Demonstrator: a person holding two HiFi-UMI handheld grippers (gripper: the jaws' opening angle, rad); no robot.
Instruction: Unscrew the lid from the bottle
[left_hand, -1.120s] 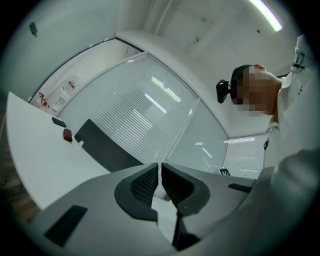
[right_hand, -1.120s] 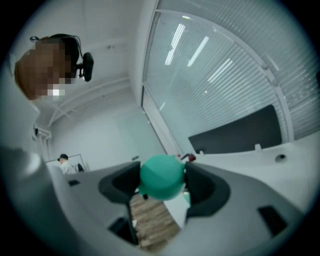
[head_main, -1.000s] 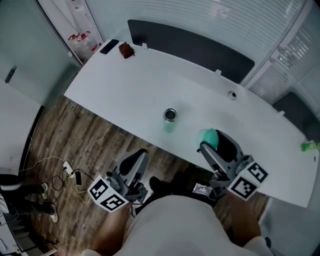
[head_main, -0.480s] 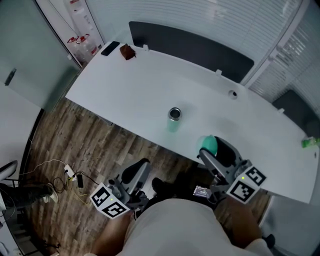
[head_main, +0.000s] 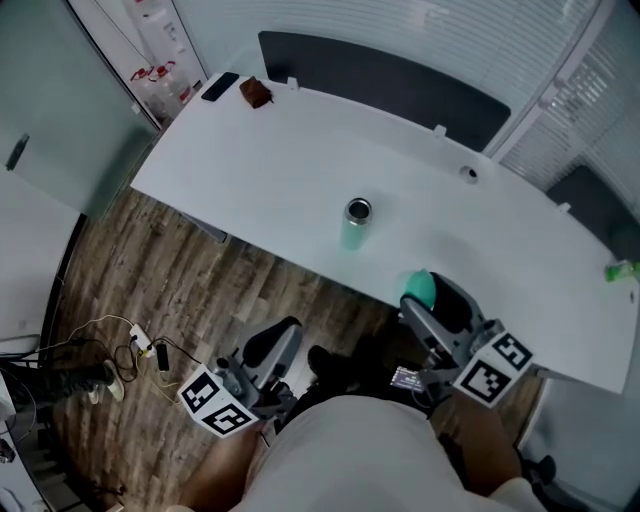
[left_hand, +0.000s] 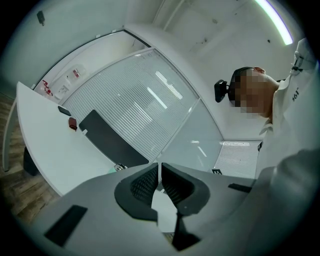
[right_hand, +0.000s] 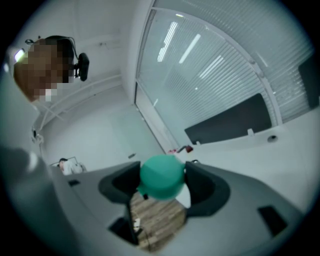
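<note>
The pale green bottle with an open metal-rimmed mouth (head_main: 357, 222) stands upright and uncapped near the front edge of the curved white table (head_main: 260, 150). Its round teal lid (head_main: 421, 287) is clamped in the right gripper (right_hand: 161, 181), which is held low and roughly level at that edge. The left gripper (left_hand: 159, 180) is pinched together on nothing and sits low over the wood-plank floor (head_main: 150, 270)

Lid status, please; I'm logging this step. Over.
Right gripper shut on green lid. Left gripper shut, empty. Bottle open, upright on table. Nothing blocking it.
</note>
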